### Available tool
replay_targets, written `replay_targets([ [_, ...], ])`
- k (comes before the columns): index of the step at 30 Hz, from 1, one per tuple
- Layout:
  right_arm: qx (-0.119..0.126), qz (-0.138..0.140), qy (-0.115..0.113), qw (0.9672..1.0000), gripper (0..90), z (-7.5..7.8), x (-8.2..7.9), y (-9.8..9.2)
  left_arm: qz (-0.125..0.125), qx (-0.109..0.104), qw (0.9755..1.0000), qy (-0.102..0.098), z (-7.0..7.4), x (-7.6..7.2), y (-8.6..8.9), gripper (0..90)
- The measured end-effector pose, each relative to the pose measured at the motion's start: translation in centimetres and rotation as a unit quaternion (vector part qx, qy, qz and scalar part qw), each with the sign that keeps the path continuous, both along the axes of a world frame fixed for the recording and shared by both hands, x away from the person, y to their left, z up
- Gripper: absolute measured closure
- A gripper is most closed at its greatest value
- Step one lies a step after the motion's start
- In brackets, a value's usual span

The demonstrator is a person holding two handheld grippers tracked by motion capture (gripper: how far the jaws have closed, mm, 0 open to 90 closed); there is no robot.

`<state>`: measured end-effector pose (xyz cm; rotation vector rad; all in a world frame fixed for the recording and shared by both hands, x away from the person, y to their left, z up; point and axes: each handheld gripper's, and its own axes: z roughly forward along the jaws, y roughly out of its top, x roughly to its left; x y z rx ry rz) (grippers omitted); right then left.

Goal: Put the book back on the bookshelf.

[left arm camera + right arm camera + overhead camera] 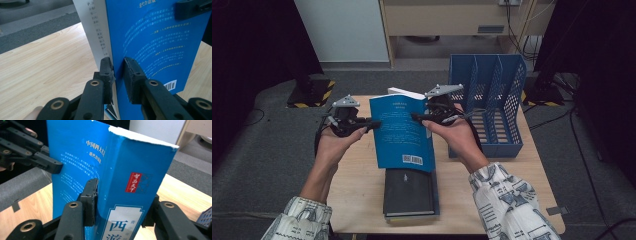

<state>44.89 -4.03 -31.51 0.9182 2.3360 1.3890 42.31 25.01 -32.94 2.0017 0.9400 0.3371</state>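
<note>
A blue paperback book [401, 131] stands lifted above the middle of a wooden table [357, 185], caught between two hand-held grippers. The left gripper [371, 123] has its jaws pinched nearly shut on the book's back cover alone, at the open edge, with the white pages fanning away behind the pad. The right gripper [418, 118] spans the thick spine side, its jaws set wide around the full block of pages and pressing on both faces. A dark book [409, 192] lies flat on the table just below the raised one, and a blue file rack [490, 102] waits at the right. The paperback looks fairly heavy and floppy: its glossy cover may slip, and a single cover held at the edge could bend or tear. The spine side is likely the firmer place to carry it.
</note>
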Motion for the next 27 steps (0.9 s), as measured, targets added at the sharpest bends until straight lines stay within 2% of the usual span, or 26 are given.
replay_targets([
  [5, -0.013, 0.026, -0.007, 0.9996, 54.9, 0.7, -1.7, -0.3, -0.006, -0.004, 0.9999, -0.014, 0.1, -2.1, 0.2, 76.9],
  [9, -0.021, 0.046, -0.013, 0.9986, 52.7, 1.1, -2.6, -0.7, -0.010, -0.005, 0.9998, -0.016, 0.2, -3.0, 0.1, 76.6],
  [12, -0.022, 0.053, -0.014, 0.9982, 51.5, 1.4, -2.6, -0.8, -0.014, 0.003, 0.9997, -0.018, 0.4, -3.2, 0.0, 76.6],
  [20, -0.021, 0.068, -0.021, 0.9973, 50.3, 2.3, -2.4, -0.2, -0.010, 0.002, 0.9997, -0.023, 0.2, -3.4, -0.1, 76.0],
  [27, -0.014, 0.080, -0.021, 0.9965, 50.3, 2.7, -2.1, 0.6, -0.010, 0.001, 0.9997, -0.021, 0.1, -3.3, -0.2, 75.3],
])
